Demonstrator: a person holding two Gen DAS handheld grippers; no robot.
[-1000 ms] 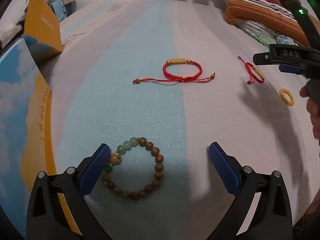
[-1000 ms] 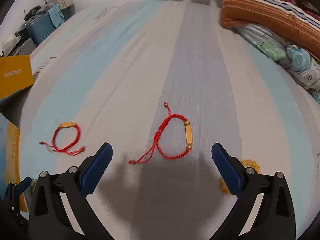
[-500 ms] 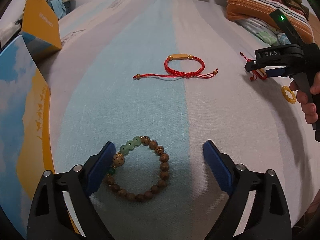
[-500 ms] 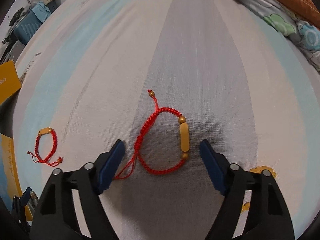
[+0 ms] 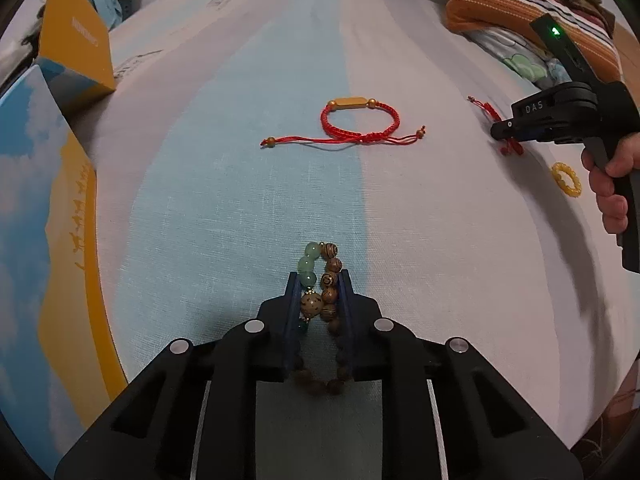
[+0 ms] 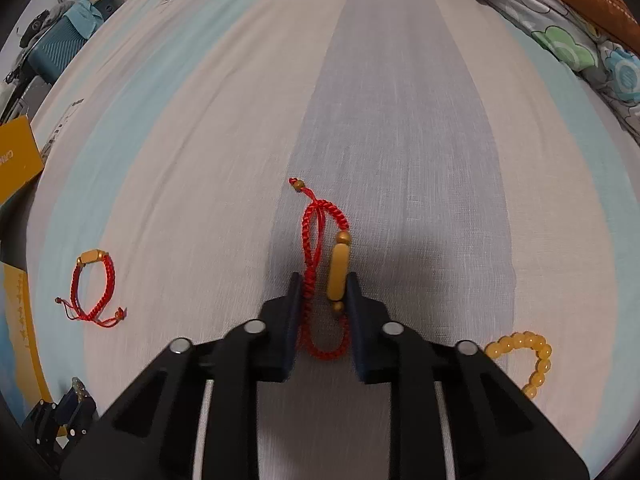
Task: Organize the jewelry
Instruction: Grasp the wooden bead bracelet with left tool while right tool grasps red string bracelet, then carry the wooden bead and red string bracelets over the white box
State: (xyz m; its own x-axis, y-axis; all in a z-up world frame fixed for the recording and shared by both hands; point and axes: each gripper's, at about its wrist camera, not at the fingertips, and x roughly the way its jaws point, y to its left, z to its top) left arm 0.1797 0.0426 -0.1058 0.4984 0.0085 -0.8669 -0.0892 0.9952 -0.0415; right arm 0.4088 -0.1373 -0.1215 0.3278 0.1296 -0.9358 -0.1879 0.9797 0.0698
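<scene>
My left gripper (image 5: 319, 280) is shut on a wooden bead bracelet (image 5: 327, 276) with green beads, squeezed flat on the striped bed sheet. My right gripper (image 6: 323, 280) is shut on a red cord bracelet (image 6: 316, 256) with a gold bar, also on the sheet. The right gripper also shows in the left wrist view (image 5: 516, 130). A second red cord bracelet (image 5: 360, 124) lies in the middle of the bed and shows in the right wrist view (image 6: 94, 288). A yellow bead bracelet (image 6: 528, 360) lies to the right and also shows in the left wrist view (image 5: 566, 179).
A blue and yellow box (image 5: 44, 216) stands at the left edge, an orange box (image 5: 76, 48) behind it. Striped and floral pillows (image 5: 520, 8) lie at the back right. The bed's far left side holds a blue case (image 6: 56, 52).
Both grippers have closed from wide open: the left onto the wooden bead bracelet, the right onto the red cord bracelet. The right gripper also moved forward and down over its bracelet.
</scene>
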